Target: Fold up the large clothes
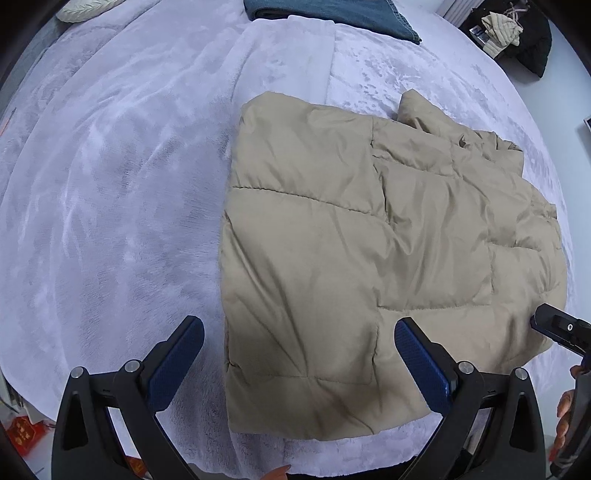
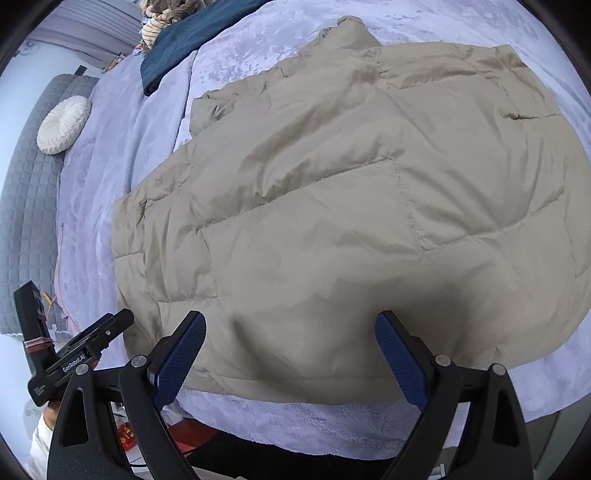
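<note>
A beige quilted puffer jacket [image 1: 369,251] lies folded into a rough rectangle on a lavender plush blanket [image 1: 118,192]. My left gripper [image 1: 299,343] is open and empty, hovering above the jacket's near left corner. My right gripper [image 2: 290,339] is open and empty, just above the jacket [image 2: 332,206] near its front edge. The right gripper's tip shows in the left wrist view [image 1: 561,328] at the jacket's right edge. The left gripper's body shows in the right wrist view [image 2: 85,350] at the lower left.
A dark blue folded cloth [image 1: 332,14] lies at the far end of the bed. A white round cushion [image 2: 62,125] rests against a grey quilted headboard [image 2: 26,206]. Dark and striped clothes [image 1: 513,33] sit on the floor. Red packets [image 2: 127,435] lie below the bed's edge.
</note>
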Motion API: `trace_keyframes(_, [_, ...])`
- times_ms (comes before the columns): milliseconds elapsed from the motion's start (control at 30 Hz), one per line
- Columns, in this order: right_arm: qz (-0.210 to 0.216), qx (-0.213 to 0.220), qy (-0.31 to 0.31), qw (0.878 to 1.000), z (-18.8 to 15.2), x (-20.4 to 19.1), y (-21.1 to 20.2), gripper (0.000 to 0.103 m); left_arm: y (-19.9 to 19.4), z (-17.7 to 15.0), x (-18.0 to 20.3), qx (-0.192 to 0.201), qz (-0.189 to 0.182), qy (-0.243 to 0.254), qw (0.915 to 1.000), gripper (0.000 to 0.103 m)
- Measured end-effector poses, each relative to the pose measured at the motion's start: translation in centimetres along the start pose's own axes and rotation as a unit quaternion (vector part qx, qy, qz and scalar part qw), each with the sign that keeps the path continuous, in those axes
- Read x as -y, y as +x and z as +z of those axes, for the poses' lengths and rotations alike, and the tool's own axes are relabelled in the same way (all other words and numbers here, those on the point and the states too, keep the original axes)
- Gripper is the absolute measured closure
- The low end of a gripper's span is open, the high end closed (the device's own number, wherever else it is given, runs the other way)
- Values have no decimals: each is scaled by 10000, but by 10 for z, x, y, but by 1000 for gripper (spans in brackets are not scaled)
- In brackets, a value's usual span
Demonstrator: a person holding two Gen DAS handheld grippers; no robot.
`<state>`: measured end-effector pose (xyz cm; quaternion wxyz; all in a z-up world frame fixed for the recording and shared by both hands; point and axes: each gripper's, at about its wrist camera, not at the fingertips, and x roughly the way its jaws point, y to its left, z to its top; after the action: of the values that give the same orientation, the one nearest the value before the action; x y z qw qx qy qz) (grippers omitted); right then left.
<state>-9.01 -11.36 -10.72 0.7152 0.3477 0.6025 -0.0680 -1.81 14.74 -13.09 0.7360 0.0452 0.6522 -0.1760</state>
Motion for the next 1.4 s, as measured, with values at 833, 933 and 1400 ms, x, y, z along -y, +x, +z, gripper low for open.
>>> trace_keyframes(833, [-583, -3, -150, 9982, 27, -15, 39, 8, 68, 48, -70, -615, -2761, -261, 9588, 0])
trace_keyframes(933, [-588, -31, -105, 9982, 27, -13, 42, 8, 79, 57, -48, -736, -3100, 97, 9478, 0])
trace_keyframes(1400, [-725, -181, -271, 9968, 30, -18, 55, 0, 111, 80, -25, -1049, -3482, 343, 9309, 0])
